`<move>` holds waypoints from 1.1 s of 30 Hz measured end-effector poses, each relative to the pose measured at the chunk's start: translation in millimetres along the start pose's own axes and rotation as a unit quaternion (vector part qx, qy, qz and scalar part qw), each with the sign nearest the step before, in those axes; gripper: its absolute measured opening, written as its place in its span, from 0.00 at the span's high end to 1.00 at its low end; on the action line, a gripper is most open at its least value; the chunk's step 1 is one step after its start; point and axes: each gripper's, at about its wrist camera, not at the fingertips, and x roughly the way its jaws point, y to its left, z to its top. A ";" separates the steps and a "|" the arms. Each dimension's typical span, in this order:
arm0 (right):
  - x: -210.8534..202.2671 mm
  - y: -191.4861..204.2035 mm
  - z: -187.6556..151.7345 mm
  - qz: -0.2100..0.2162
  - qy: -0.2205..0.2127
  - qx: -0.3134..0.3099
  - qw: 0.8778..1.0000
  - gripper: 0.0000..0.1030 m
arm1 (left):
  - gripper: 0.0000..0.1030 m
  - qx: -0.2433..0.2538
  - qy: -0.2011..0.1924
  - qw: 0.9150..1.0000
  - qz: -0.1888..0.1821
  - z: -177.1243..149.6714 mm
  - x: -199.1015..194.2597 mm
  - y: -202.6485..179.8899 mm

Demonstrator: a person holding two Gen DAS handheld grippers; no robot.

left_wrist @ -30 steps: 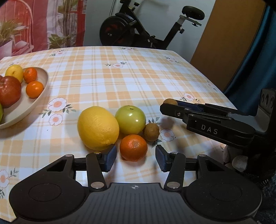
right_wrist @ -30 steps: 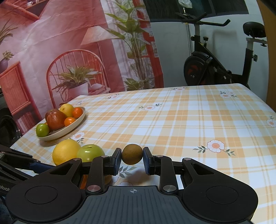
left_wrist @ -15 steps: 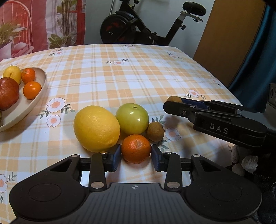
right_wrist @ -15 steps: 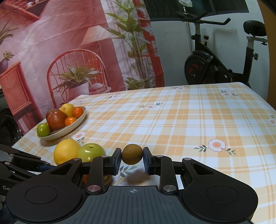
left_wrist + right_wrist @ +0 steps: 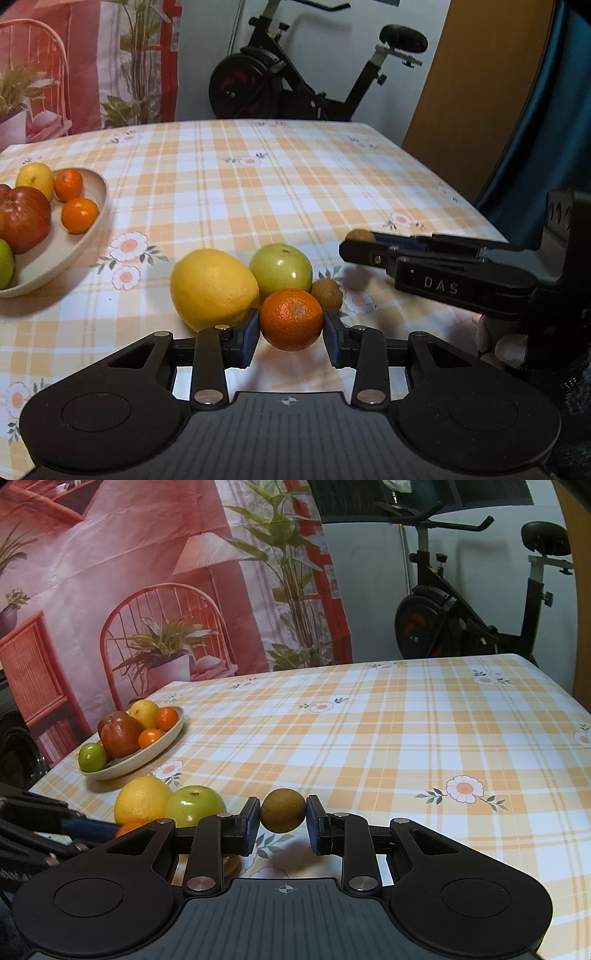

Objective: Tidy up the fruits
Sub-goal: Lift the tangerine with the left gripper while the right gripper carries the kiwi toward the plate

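Bowl (image 5: 90,236) sits left of lemon (image 5: 212,290) and apple (image 5: 280,267).

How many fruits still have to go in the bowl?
Done: the bowl already holds a red apple, a small green fruit, a lemon and two small oranges. In hand: the left gripper clamps an orange, and the right gripper holds a brown kiwi. Left on the table: a big yellow citrus, a green apple and another kiwi.

Both grippers are matte black plastic. The left gripper (image 5: 290,334) has blue finger pads and silver pivot screws. The right gripper (image 5: 282,818), at right in the left wrist view, bears white "DAS" lettering.
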 end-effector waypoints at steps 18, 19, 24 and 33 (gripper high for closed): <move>1.0 2.3 -4.0 -0.001 0.003 -0.003 1.000 0.76 | 0.62 0.002 -0.043 0.999 0.005 6.4 -20.4 3.0; 0.9 3.0 -5.2 -0.001 0.003 -0.004 1.000 0.76 | 0.62 0.001 -0.047 0.999 0.006 7.1 -22.2 3.8; 2.5 2.3 -5.2 -0.002 0.005 -0.004 1.000 0.76 | 0.62 -0.004 -0.061 0.998 0.011 10.1 -28.9 8.5; 3.0 -3.8 0.9 -0.005 0.011 0.012 1.000 0.76 | 0.62 -0.024 -0.074 0.997 0.024 14.3 -37.4 24.0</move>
